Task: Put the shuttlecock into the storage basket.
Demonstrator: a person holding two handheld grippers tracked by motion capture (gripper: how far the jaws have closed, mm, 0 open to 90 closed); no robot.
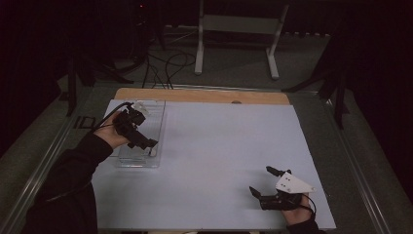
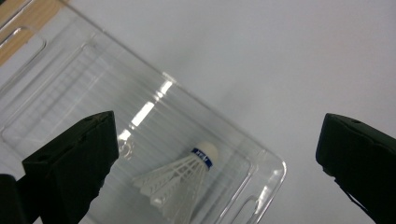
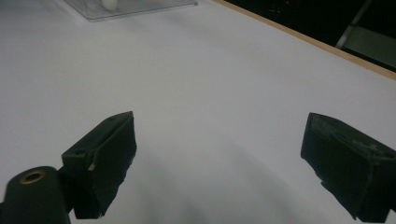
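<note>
A white feather shuttlecock with a blue band under its cork lies on its side in the near end of a clear plastic tray. The tray sits at the left of the white table sheet. My left gripper hangs over the tray's near end, above the shuttlecock and apart from it. In its own view that gripper is open wide with nothing between the jaws. My right gripper rests low at the front right, also open and empty. Its view catches the tray far off.
The white sheet covers the table, with a wooden strip along the far edge. Behind the table stand a white frame and loose cables on the floor. Dark stands flank both sides.
</note>
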